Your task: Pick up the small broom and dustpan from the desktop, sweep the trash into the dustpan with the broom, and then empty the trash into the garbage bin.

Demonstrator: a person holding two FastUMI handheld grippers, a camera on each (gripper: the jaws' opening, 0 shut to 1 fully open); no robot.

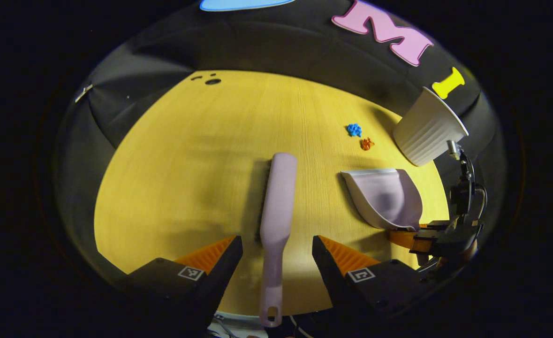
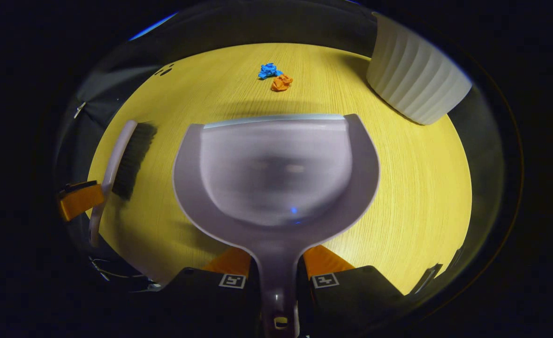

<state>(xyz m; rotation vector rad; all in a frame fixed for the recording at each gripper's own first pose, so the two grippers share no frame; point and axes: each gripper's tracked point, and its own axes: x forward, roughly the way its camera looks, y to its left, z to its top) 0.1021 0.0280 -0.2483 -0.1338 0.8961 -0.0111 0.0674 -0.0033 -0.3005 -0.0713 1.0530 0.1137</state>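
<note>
In the left gripper view, the left gripper (image 1: 277, 256) has its fingers spread wide, one on each side of the small broom's (image 1: 276, 220) handle with clear gaps, so nothing is held. The broom lies flat on the yellow wood-grain counter (image 1: 187, 159), handle toward the camera with its end reaching past the counter's near edge, and dark bristles along its left side. Each finger carries a small square black-and-white marker; no readable words appear on them.

To the right in this view, the dustpan (image 1: 386, 197) is seen from the side, its handle end in the right gripper (image 1: 438, 239). Beyond it lie two bits of trash, a blue scrap (image 1: 354, 129) and an orange scrap (image 1: 367, 143), just beside each other, and near them the white ribbed garbage bin (image 1: 427, 129). A few small dark holes (image 1: 212, 80) mark the counter's far end.

The right gripper view gives what the side view cannot: the right gripper (image 2: 278, 267) is closed tight on the dustpan's (image 2: 276, 173) handle, both fingers pressing on it, and the pan's inside looks empty, its lip pointing toward the trash. Whether the pan touches the counter (image 2: 421, 188) cannot be told. Left of it, the broom (image 2: 121, 159) shows its bristle side, with a finger of the left gripper (image 2: 79, 199) beside its handle. Farther off are the blue scrap (image 2: 268, 71) and orange scrap (image 2: 281, 83), touching or nearly so, well apart from the pan's lip, and the garbage bin (image 2: 414, 80) at the far right. No brand or label can be read on any item.
</note>
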